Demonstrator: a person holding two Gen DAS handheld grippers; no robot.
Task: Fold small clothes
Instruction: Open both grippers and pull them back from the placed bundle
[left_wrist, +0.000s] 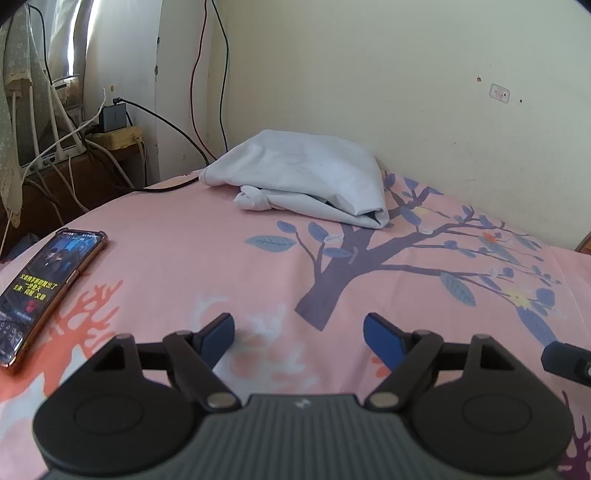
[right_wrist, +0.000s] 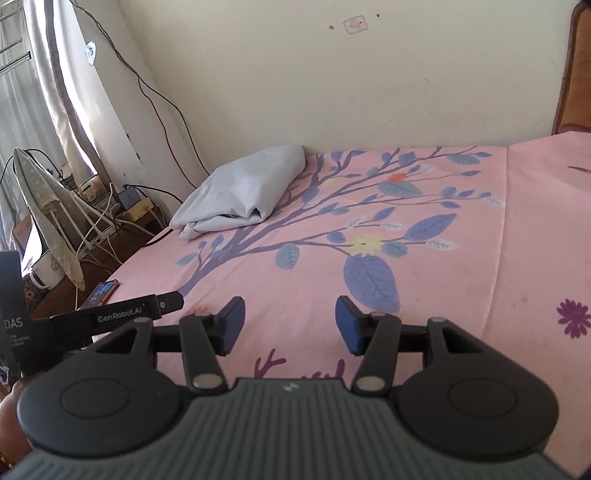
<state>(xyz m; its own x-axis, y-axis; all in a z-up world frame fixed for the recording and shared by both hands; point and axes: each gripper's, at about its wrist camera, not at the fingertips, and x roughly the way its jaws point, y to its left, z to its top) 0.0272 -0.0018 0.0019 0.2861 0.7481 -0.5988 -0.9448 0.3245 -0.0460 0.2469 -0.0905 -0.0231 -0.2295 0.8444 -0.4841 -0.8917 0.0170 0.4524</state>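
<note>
A pale blue-white garment (left_wrist: 306, 177) lies folded in a bundle at the far side of the bed, close to the wall; it also shows in the right wrist view (right_wrist: 243, 188). My left gripper (left_wrist: 299, 332) is open and empty, low over the pink sheet, well short of the garment. My right gripper (right_wrist: 290, 325) is open and empty too, over the sheet, with the garment far ahead to its left. The left gripper's body (right_wrist: 122, 314) shows at the left edge of the right wrist view.
A pink bedsheet (left_wrist: 184, 251) with a tree print covers the bed. A phone (left_wrist: 48, 291) with a lit screen lies near the bed's left edge. Cables, a router and a cloth-draped stand (right_wrist: 48, 206) crowd the floor left of the bed. The wall (left_wrist: 369, 92) runs behind.
</note>
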